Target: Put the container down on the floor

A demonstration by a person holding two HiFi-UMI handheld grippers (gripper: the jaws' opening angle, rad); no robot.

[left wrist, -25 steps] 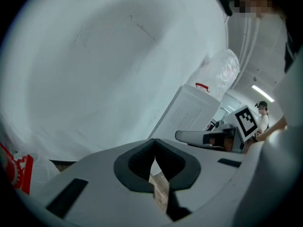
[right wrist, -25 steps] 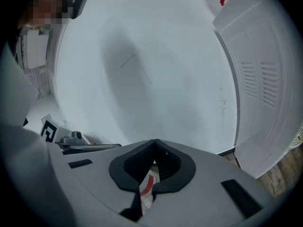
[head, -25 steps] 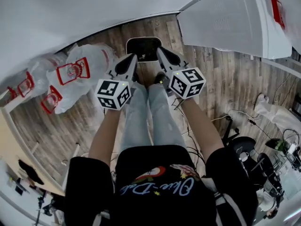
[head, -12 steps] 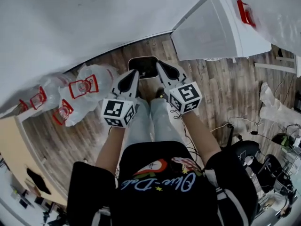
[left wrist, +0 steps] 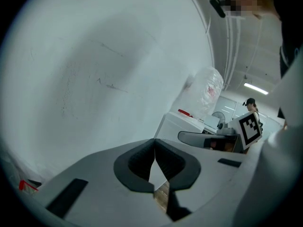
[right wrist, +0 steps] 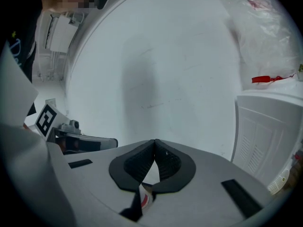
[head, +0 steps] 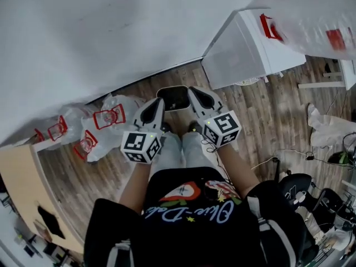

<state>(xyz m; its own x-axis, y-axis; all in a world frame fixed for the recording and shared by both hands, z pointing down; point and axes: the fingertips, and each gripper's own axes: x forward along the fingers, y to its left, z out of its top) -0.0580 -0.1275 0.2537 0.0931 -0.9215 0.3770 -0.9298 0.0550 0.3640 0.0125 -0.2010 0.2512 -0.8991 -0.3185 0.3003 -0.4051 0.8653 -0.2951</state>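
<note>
Holding left tongs (left wrist: 155,148) and right tongs (right wrist: 155,148) clenched tip to tip on nothing, near either end of the container (head: 173,97) lying flat on the floor (head: 267,121) at the wall's (head: 111,38) foot, long axis along it.

**Surfaces, as they read on my screens**

The brown wood-plank floor (head: 267,115) looks matt to me, its grain streaked. On the small dark rounded-rectangle container (head: 173,96) I see a smooth face with a faint sheen and a paler rim; it looks like plastic. The crumpled clear plastic bags with red print (head: 105,121) are glossy and creased. The white wall (head: 111,26) is flat matt paint with faint scuffs. The white slatted cabinet (head: 245,54) is smooth; plastic or painted metal, I cannot tell. The left gripper (left wrist: 154,142) and right gripper (right wrist: 155,142) have matt grey plastic shells and black ribbed pads (right wrist: 137,167). The pale blue jeans (head: 178,152) are denim, and the black T-shirt (head: 183,227) is matt cloth.
</note>
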